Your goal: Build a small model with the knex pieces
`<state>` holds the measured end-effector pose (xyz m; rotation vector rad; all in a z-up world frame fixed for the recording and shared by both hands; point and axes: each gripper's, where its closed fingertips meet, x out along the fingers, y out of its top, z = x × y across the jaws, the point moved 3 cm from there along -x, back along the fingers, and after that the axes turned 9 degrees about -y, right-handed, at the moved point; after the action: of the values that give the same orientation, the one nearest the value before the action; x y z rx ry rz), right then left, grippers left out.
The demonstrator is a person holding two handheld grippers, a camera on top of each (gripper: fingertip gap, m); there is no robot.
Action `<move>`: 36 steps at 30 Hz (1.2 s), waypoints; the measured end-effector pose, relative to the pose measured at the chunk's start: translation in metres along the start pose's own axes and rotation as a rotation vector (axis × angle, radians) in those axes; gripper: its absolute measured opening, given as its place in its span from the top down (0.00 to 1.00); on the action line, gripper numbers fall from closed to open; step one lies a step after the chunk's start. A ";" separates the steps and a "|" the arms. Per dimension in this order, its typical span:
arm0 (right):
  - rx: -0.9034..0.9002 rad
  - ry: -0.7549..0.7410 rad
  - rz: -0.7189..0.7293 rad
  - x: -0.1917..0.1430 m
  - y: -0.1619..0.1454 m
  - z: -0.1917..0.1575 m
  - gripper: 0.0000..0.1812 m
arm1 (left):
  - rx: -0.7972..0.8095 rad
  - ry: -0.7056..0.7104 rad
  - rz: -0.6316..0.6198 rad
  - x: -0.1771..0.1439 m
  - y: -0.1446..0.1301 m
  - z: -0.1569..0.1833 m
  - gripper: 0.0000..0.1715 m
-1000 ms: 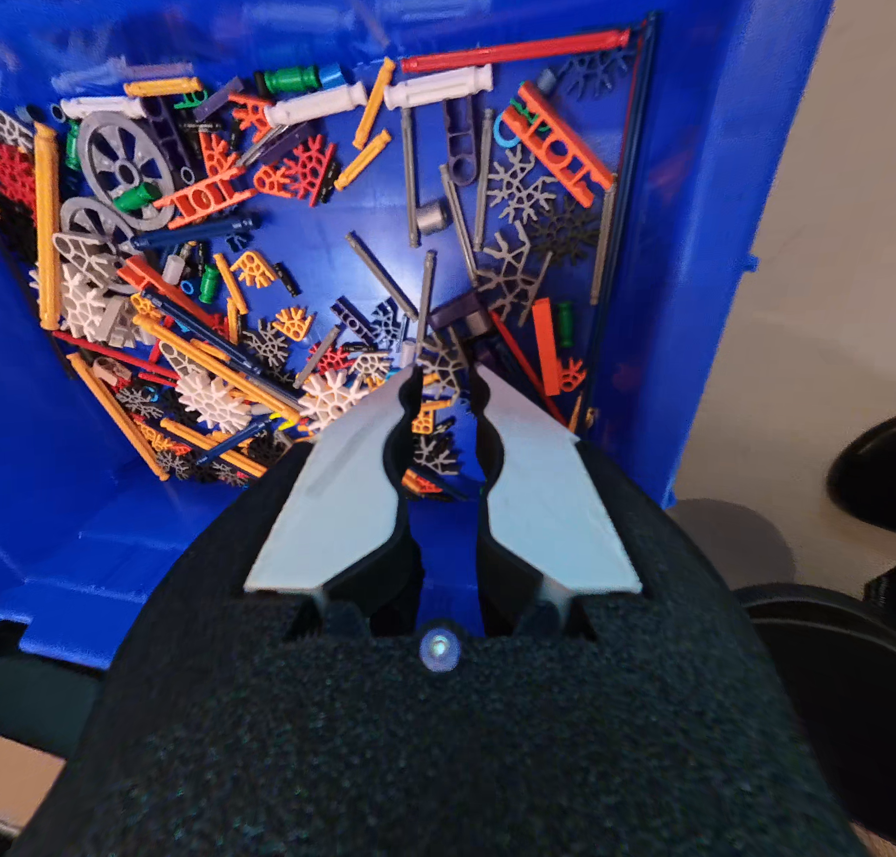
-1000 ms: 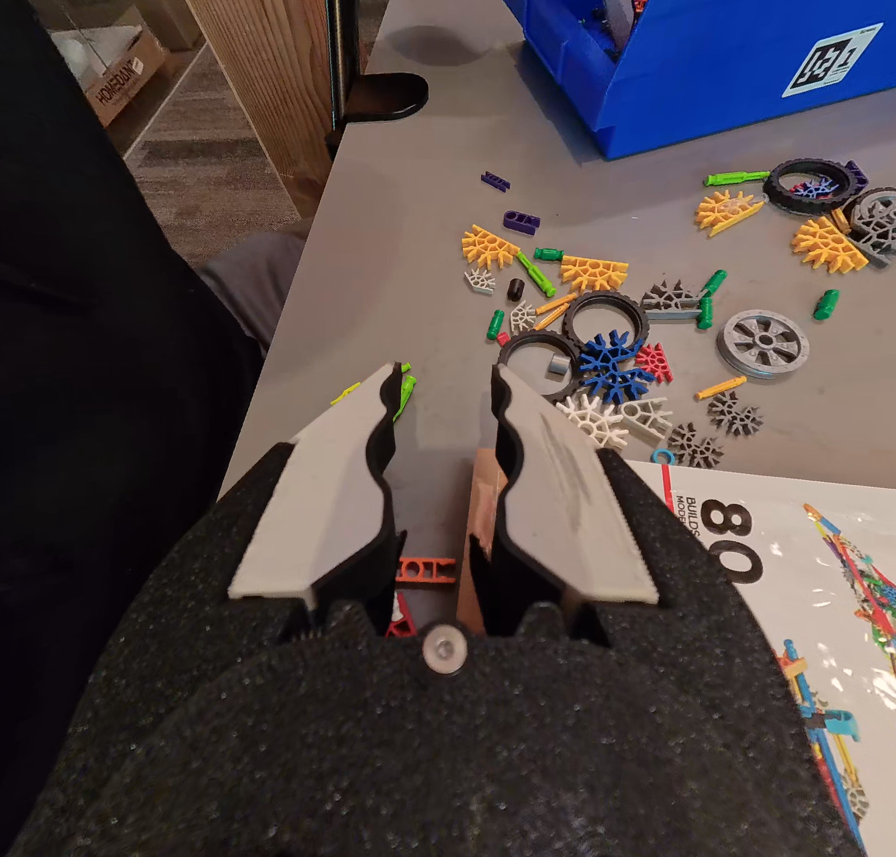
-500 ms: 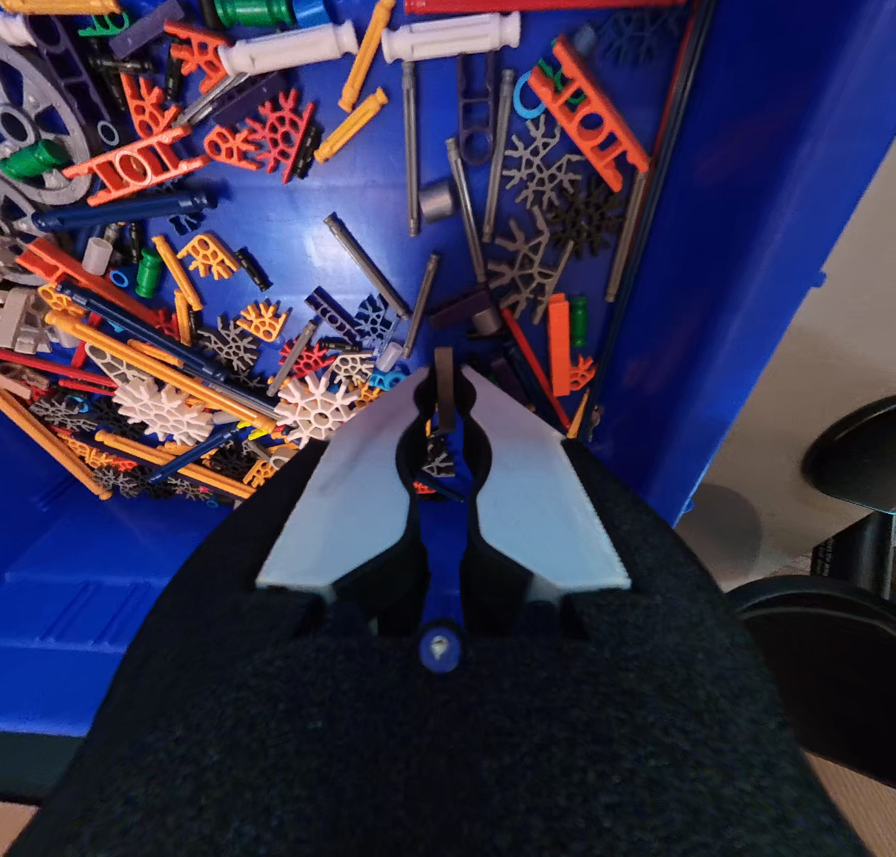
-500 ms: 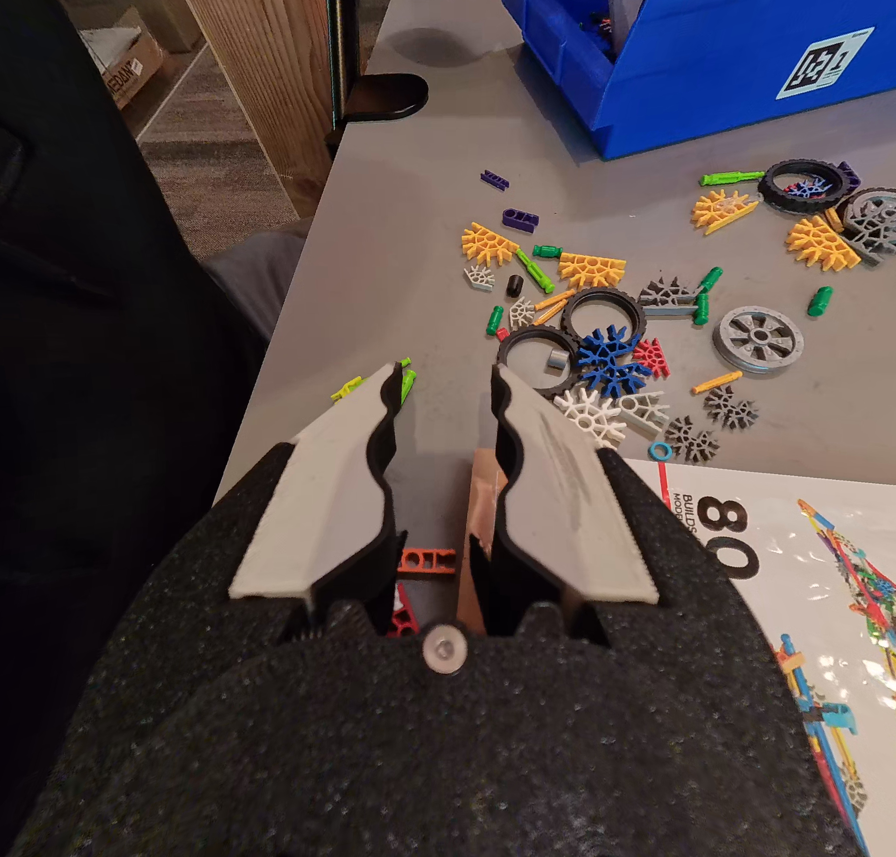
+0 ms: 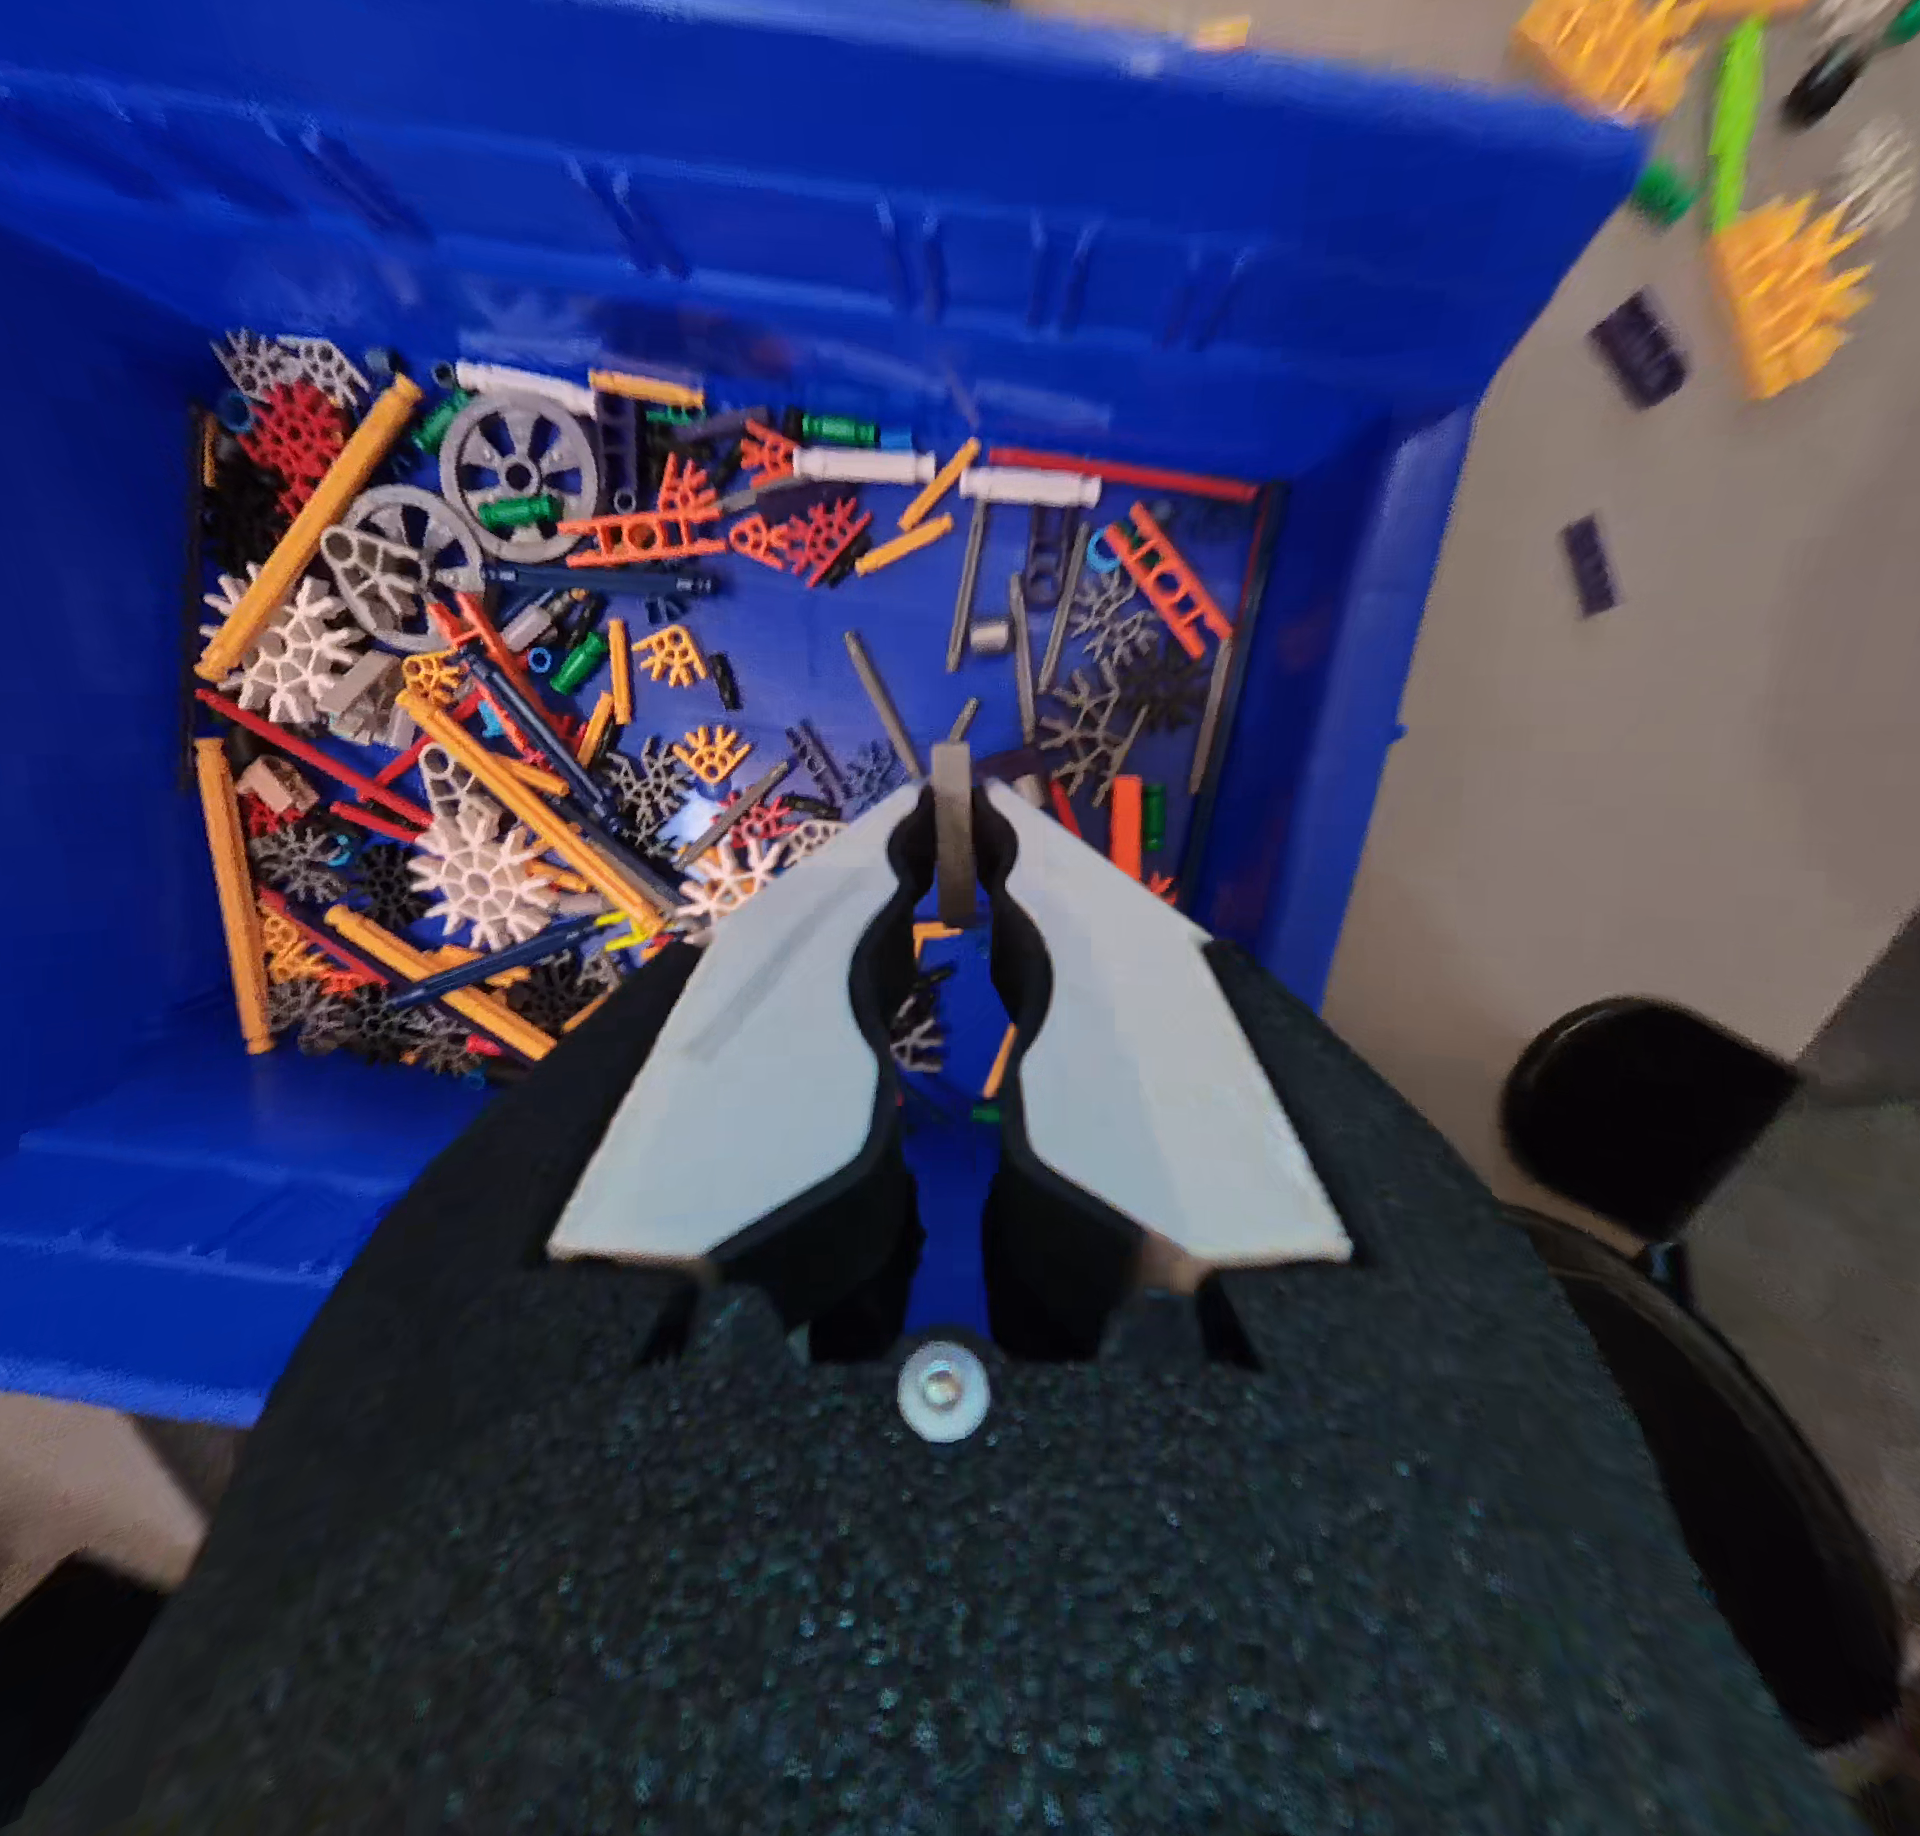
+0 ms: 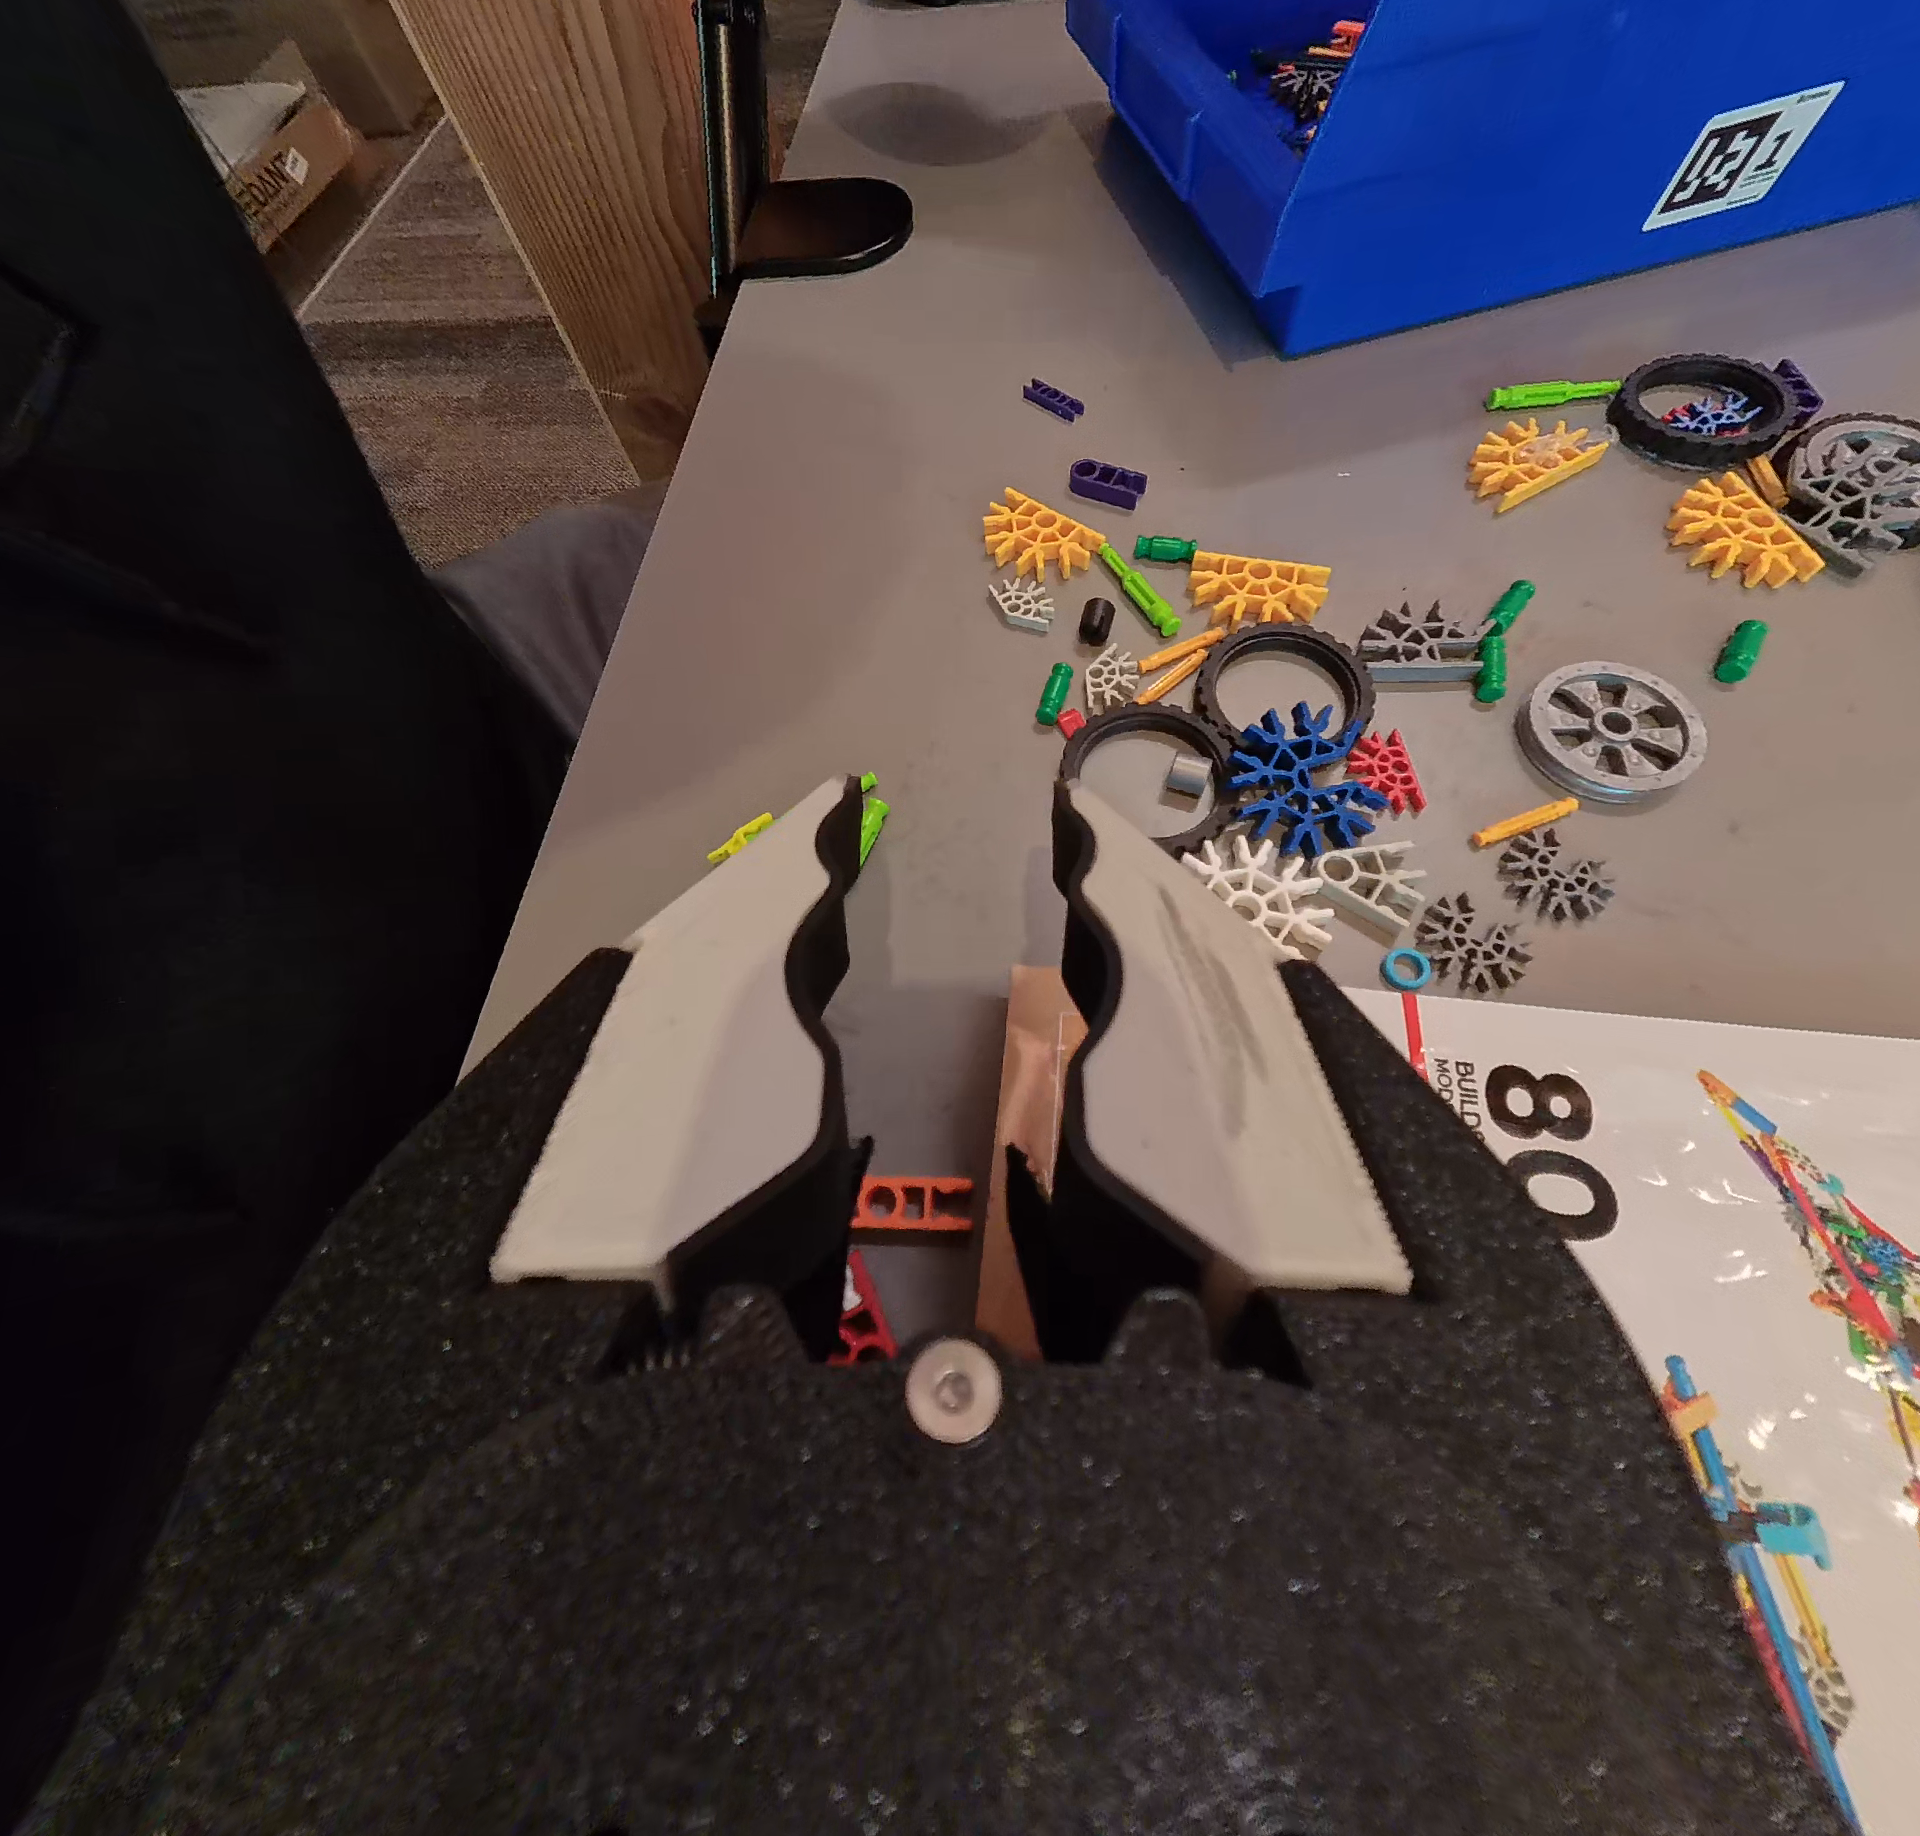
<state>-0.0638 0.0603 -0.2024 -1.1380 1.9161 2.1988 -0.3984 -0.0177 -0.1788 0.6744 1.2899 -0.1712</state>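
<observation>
Left wrist view: our left tool [image 5: 951, 818] grips a dark flat piece [image 5: 952, 830] above the blue bin [image 5: 727, 176]. Our right tool [image 6: 956, 810] hangs open over the grey worktop [image 6: 914, 560], near a black tyre [image 6: 1143, 768]

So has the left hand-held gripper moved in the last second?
Yes. The left hand-held gripper has pulled up and back from the blue bin, whose far rim now shows, gripping a dark grey piece.

Grey counter [image 6: 894, 539] carrying blue bin [image 6: 1558, 155] at far edge. Loose construction pieces lying scattered mid-counter: black tyres [image 6: 1284, 683], blue snowflake connector [image 6: 1299, 778], grey wheel [image 6: 1610, 732], yellow fans [image 6: 1257, 586]. White instruction sheet [image 6: 1704, 1215] lying near right.
</observation>
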 end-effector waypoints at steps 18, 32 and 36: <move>-0.006 -0.007 -0.008 0.002 -0.003 0.001 0.80 | 0.262 -0.107 0.158 0.063 0.081 0.184 0.97; -0.009 -0.013 -0.015 0.003 -0.006 0.003 0.80 | 0.406 0.120 0.101 0.126 0.093 0.204 0.88; -0.006 -0.016 -0.013 0.003 -0.006 0.004 0.80 | 0.392 0.153 0.142 0.112 0.095 0.203 0.85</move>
<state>-0.0652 0.0640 -0.2088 -1.1274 1.8920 2.2012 -0.1524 -0.0257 -0.2233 1.1290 1.3623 -0.2642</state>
